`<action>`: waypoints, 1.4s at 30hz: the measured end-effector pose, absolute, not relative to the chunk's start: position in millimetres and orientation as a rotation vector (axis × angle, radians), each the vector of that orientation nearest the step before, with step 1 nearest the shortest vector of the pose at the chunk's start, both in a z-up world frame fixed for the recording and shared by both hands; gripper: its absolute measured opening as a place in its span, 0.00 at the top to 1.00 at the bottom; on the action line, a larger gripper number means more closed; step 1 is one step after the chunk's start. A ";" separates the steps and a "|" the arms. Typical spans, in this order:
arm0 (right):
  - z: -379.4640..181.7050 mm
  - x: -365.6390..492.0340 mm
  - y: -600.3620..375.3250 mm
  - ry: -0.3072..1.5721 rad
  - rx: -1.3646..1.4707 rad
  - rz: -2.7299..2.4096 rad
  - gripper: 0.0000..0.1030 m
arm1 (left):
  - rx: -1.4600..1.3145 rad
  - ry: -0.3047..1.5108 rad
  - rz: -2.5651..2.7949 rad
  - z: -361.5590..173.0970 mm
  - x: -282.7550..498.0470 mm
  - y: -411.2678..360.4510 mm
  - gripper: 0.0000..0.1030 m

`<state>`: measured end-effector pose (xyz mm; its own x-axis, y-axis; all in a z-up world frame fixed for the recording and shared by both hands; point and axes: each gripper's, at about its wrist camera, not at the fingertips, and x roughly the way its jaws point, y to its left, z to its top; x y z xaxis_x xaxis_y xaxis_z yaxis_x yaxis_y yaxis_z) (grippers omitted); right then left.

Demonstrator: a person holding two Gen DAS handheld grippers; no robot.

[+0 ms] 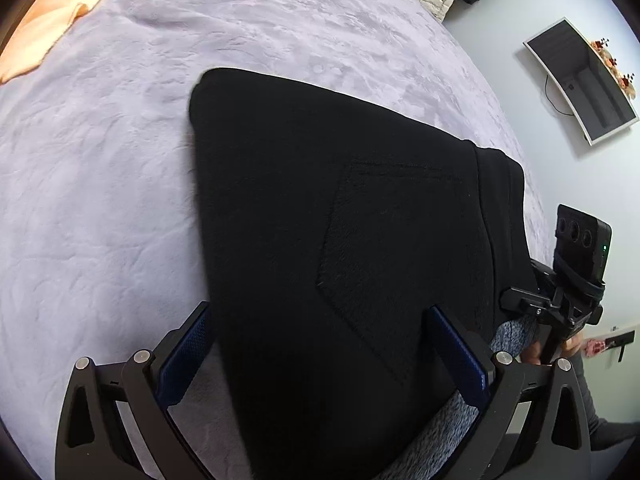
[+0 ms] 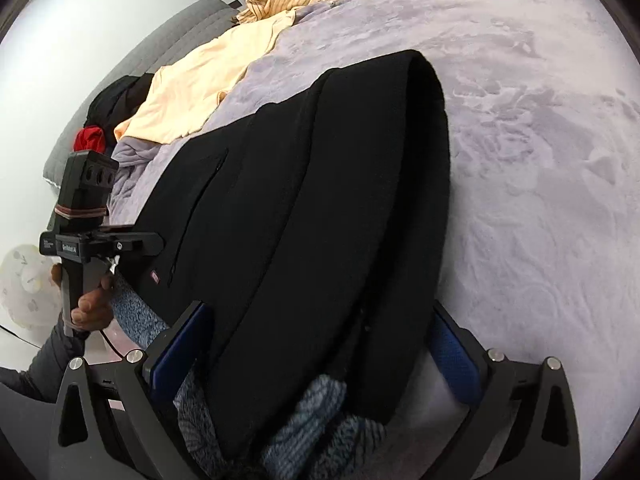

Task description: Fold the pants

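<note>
The pants (image 1: pixel 340 220) lie folded on the blanket (image 1: pixel 100 160), both the left gripper (image 1: pixel 320 364) and right gripper (image 2: pixel 320 356) spread apart over them, so another fold probably needs a fresh edge grasp.

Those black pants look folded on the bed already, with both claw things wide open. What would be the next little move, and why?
Probably lower both and pinch the near edge to fold again, or just pull back. The black pants lie doubled on the lilac blanket, the left gripper and right gripper straddling them, jaws spread, gripping nothing.
</note>
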<state>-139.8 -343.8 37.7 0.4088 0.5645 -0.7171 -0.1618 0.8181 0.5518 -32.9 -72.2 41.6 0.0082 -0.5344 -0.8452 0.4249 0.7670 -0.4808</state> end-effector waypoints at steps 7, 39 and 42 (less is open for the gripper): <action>42.0 -127.9 -335.3 1.047 0.476 0.478 0.25 | -0.038 1.319 -0.743 57.6 -49.1 -83.0 0.18; 90.2 -43.7 -473.8 1.009 0.489 0.334 0.45 | -0.050 1.365 -0.721 109.2 28.0 -184.8 0.43; 66.8 -33.0 -482.3 1.042 0.525 0.324 0.43 | -0.070 1.383 -0.712 92.1 38.8 -171.1 0.37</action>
<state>-33.0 -482.3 66.8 0.4736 0.4923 -0.7303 -0.0092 0.8319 0.5548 38.8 -171.1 92.1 0.0157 -0.4966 -0.8679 0.4179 0.7918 -0.4455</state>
